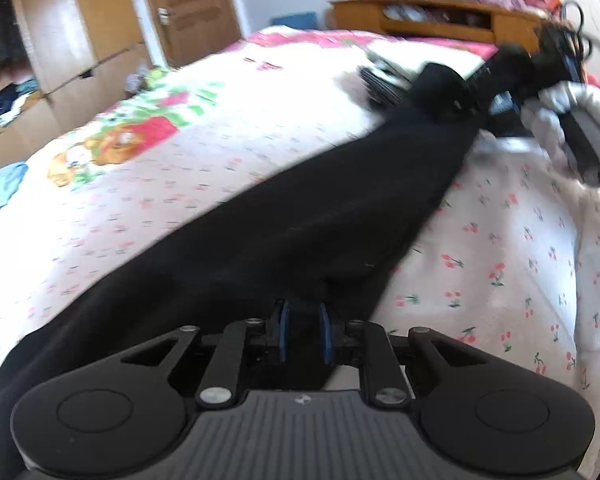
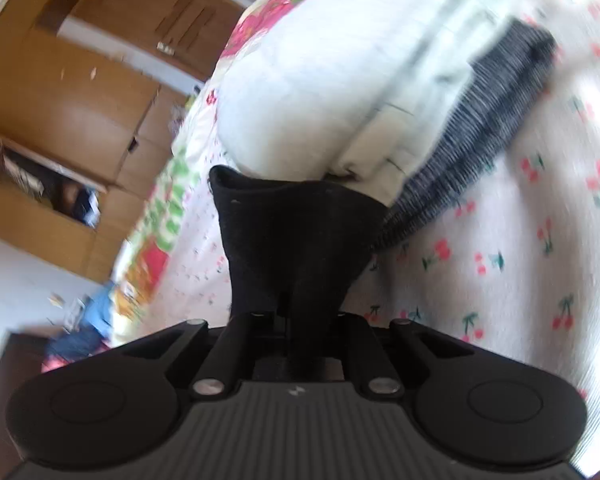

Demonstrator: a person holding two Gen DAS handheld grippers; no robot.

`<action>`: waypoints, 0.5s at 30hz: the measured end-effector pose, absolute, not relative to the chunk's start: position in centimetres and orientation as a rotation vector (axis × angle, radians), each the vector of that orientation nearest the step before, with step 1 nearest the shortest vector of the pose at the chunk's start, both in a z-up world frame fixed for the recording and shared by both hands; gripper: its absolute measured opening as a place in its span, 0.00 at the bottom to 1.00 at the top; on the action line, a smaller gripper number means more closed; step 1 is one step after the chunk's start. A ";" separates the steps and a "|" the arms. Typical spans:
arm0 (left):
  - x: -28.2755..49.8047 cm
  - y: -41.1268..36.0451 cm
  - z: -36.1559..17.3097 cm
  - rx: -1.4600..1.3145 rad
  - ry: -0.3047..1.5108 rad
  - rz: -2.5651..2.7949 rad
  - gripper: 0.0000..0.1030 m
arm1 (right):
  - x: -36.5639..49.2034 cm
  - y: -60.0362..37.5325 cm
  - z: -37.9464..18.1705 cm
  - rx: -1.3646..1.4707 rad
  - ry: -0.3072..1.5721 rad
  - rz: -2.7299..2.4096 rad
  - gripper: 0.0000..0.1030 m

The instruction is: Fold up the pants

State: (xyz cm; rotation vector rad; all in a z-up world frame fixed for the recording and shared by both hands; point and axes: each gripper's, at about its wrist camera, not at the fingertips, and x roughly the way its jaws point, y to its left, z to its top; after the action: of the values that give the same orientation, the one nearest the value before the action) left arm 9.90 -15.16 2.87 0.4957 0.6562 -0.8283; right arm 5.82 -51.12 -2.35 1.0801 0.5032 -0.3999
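stretching across the cherry-print bed (image 1: 500,240), the black pants (image 1: 300,216) run between both grippers. the left gripper (image 1: 305,334) has its blue pads (image 1: 285,332) slightly apart with black fabric between them. the right gripper (image 2: 290,320) is pinched closed on a bunched pants end beside folded white and striped clothes (image 2: 480,112).

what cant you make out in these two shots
- Left wrist view: the black pants run under the left gripper and off the bottom edge, so their near end is hidden.
- Left wrist view: the right gripper is blurred; its jaws cannot be read here.
- Right wrist view: black cloth bunches over the right gripper's jaws, hiding the pads.
- Right wrist view: the grey ribbed cloth is blurred; its kind is unclear.
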 end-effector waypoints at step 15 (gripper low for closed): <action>9.4 -5.2 2.3 0.411 0.639 -0.645 0.42 | 2.7 -41.4 6.0 0.612 0.598 -0.324 0.17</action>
State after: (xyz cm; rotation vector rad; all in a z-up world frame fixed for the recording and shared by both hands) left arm 9.42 -5.19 2.30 0.4113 0.6389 -0.6446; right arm 2.75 -41.41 6.00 0.6117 0.5982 -0.3240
